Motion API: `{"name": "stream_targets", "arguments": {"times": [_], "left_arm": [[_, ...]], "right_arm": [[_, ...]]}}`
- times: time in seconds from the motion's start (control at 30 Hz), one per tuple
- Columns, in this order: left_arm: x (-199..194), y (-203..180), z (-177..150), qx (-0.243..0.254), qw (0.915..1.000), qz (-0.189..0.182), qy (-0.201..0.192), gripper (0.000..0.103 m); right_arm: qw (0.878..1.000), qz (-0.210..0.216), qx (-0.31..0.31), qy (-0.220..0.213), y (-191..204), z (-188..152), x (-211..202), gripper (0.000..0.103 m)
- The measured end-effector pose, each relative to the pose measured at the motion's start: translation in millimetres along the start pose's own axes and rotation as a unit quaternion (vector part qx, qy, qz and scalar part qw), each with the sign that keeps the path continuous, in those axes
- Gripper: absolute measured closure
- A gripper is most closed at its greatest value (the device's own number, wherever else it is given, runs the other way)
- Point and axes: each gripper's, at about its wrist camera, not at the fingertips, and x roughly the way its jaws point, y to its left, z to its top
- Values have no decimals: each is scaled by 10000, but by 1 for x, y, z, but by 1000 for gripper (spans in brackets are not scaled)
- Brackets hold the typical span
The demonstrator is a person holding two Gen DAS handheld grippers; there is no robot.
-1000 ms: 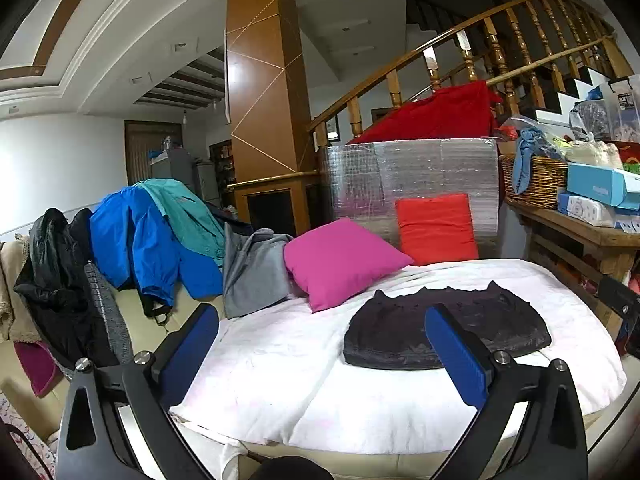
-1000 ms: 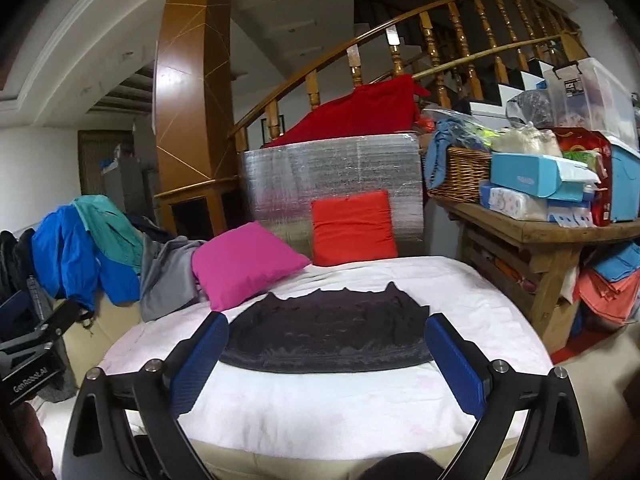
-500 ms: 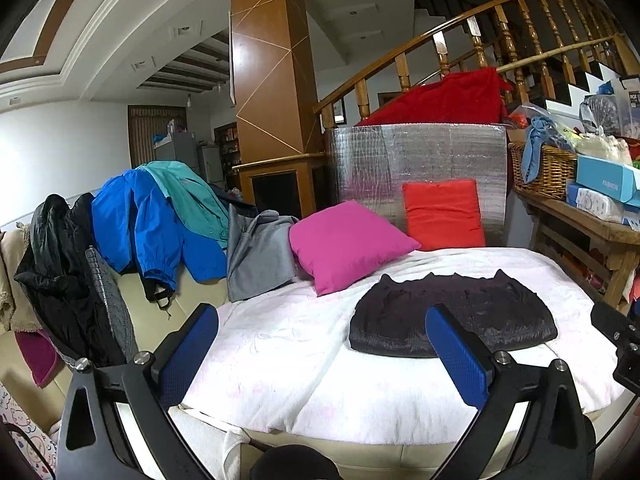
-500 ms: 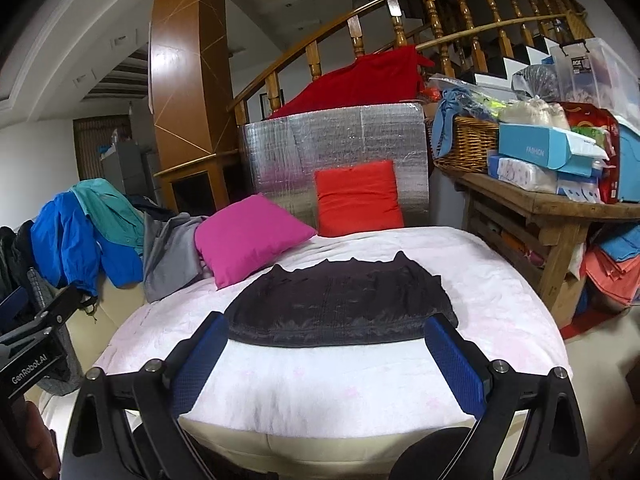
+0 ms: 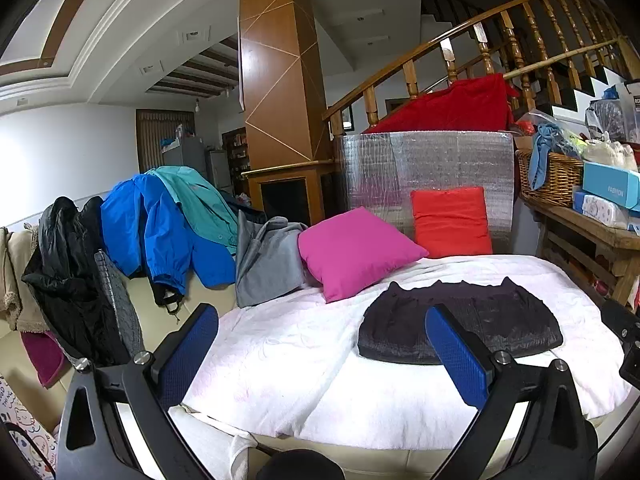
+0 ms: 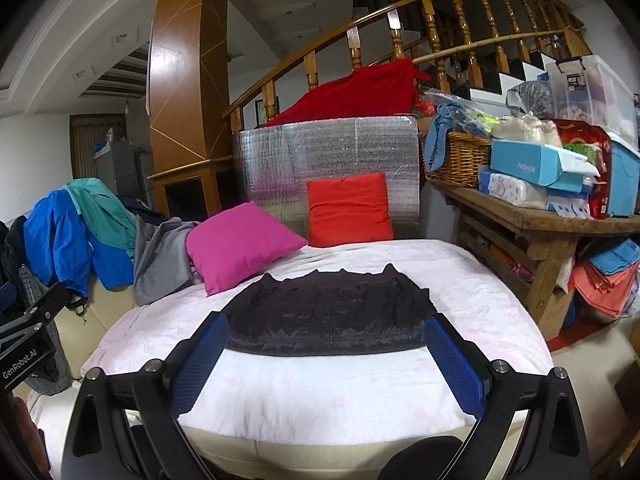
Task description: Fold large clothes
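While both claws hang over the near edge of a bed covered in a white sheet with faint pink print, a black garment lies folded flat on that sheet, towards the bed's right half as the left wrist view shows it. The left claw has its two blue-padded fingers spread wide apart and holds nothing; its right finger overlaps the garment's near edge in the picture, though contact cannot be judged. The right claw is likewise spread wide and empty, with the garment's near edge lying between its two blue fingers and a strip of bare sheet below it.

Behind the garment, a pink pillow leans at the head of the bed, and a red pillow stands upright just beside it against a silver quilted panel. A red cloth is draped behind the top of that panel, below a wooden stair rail. To the left of the bed, a grey garment, a blue jacket, a teal jacket and a black jacket are piled over a sofa back. To the right, a wooden tabletop carries a wicker basket, a blue box and other packages.
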Motion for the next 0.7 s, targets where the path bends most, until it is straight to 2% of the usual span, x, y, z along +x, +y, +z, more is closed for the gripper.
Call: {"name": "stream_targets", "arguments": {"times": [0.7], "left_arm": [[-6, -1, 2, 55, 10000, 4, -21, 0]], "right_arm": [[9999, -107, 40, -43, -2, 2, -6, 3]]}}
